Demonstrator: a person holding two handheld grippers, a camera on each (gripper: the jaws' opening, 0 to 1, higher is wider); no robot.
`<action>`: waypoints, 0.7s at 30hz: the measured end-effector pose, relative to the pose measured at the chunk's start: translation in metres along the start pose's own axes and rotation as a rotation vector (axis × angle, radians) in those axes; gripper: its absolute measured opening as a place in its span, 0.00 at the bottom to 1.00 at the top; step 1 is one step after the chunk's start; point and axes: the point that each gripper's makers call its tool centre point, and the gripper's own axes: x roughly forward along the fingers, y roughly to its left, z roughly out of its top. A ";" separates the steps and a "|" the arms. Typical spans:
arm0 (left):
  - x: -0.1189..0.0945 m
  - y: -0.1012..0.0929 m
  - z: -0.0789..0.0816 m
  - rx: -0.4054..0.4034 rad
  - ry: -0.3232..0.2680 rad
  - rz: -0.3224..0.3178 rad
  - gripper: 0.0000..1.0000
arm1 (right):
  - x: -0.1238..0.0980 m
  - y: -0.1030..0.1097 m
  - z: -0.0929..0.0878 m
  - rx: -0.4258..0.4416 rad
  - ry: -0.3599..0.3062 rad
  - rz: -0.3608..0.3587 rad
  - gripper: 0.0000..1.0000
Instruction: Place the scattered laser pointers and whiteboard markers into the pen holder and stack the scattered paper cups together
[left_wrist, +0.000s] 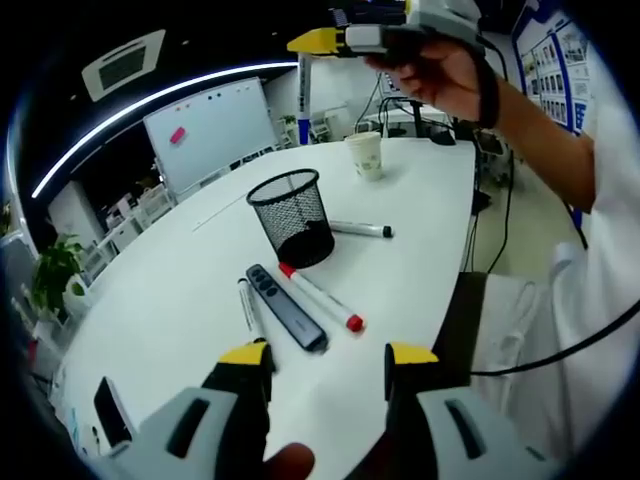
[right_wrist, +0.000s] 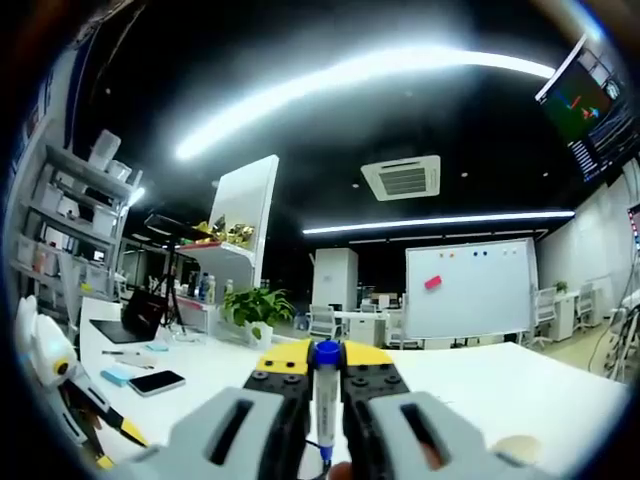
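Marker with blue cap (right_wrist: 324, 395): my right gripper (right_wrist: 324, 372) has its jaws closed on it, long axis running along the jaws, cap pointing forward, raised above the white table (right_wrist: 520, 390). My left gripper (left_wrist: 328, 358) stands wide and holds nothing over the table. Beyond its tips the black laser pointer (left_wrist: 287, 307) and red-capped marker (left_wrist: 320, 297) lie side by side, pointing toward the mesh pen holder (left_wrist: 292, 217); another marker (left_wrist: 362, 229) lies crosswise beside it, with a paper cup (left_wrist: 366, 155) farther off.

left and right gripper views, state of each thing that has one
left tongs: open, holding nothing
right tongs: shut on blue marker
pen holder: upright
paper cup: upright
red marker: lying flat, capped
laser pointer: lying flat
black marker: lying flat
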 end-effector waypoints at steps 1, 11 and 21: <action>0.000 0.000 0.000 0.000 0.000 0.001 0.46 | 0.000 0.000 0.000 -0.001 0.001 0.001 0.11; 0.000 0.000 -0.001 -0.002 0.002 -0.002 0.46 | 0.004 0.004 -0.007 -0.001 0.017 0.016 0.11; 0.000 0.001 -0.001 -0.001 0.000 -0.003 0.46 | 0.008 0.009 -0.015 0.006 0.028 0.031 0.11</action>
